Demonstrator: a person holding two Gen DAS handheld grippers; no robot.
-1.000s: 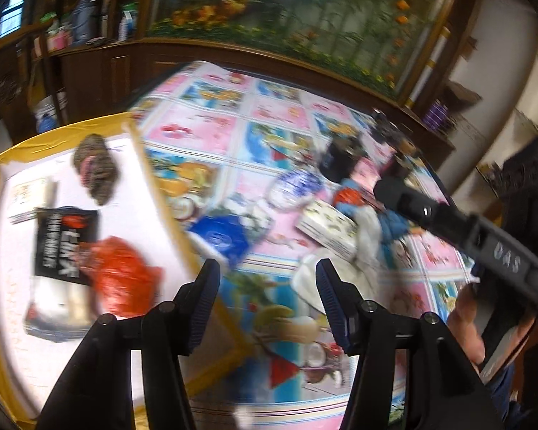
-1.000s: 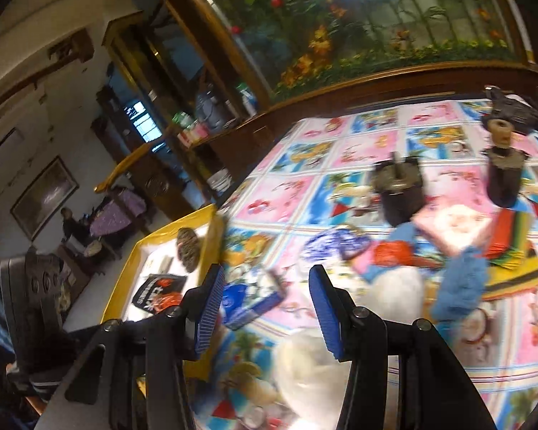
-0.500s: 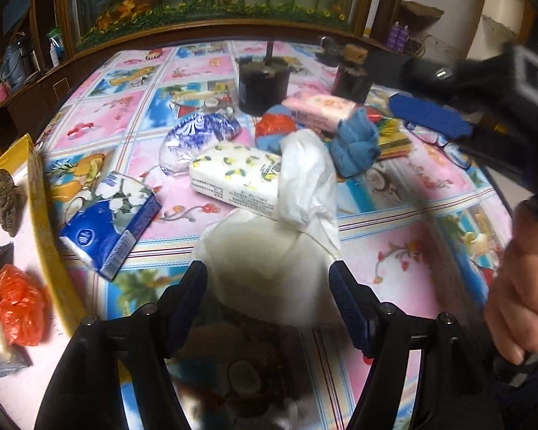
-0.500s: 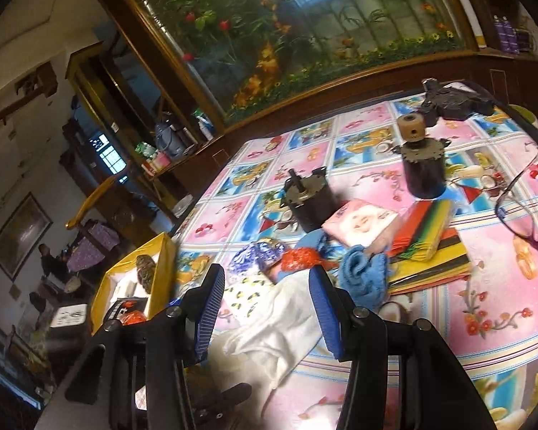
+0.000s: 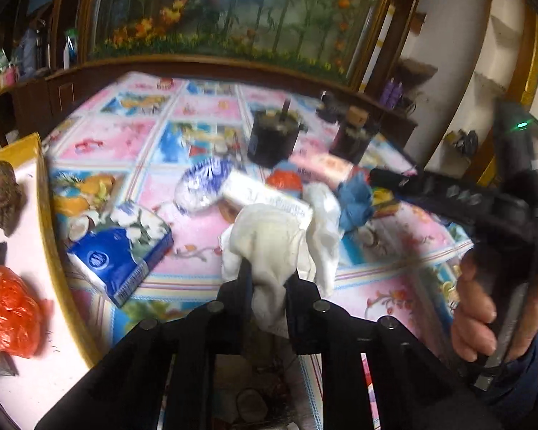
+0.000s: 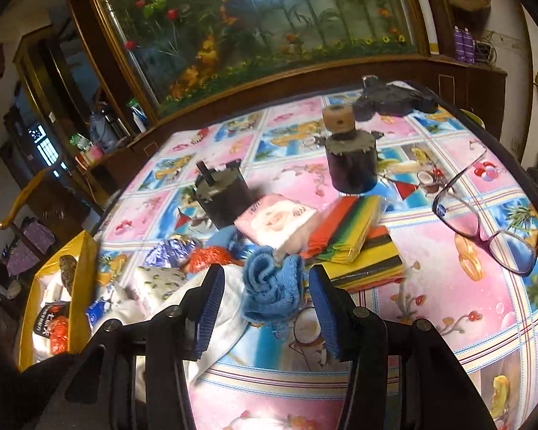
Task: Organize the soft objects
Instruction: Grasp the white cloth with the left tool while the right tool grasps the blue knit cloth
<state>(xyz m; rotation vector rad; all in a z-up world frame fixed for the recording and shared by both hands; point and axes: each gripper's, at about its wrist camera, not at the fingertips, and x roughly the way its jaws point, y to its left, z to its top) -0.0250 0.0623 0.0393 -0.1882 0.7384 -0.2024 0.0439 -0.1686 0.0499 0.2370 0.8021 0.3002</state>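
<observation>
White cloth [image 5: 269, 247] sits pinched in the left tool [image 5: 267, 283], whose jaws have just been closing on it, probably to lift it toward the yellow tray [image 5: 50, 215]. Right tool [image 6: 265, 308] stands half-wide around the blue cloth [image 6: 270, 286] on the surface [image 6: 448, 304], untouched.

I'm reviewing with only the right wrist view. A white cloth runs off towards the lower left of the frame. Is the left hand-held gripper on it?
Observer: Yes. The left wrist view shows the left hand-held gripper shut on a fold of the white cloth.
Operator: What lies between that cloth and the yellow tray? My view hides most of it.
Observer: A blue tissue pack lies flat on the table, beside the yellow rim of the tray.
</observation>
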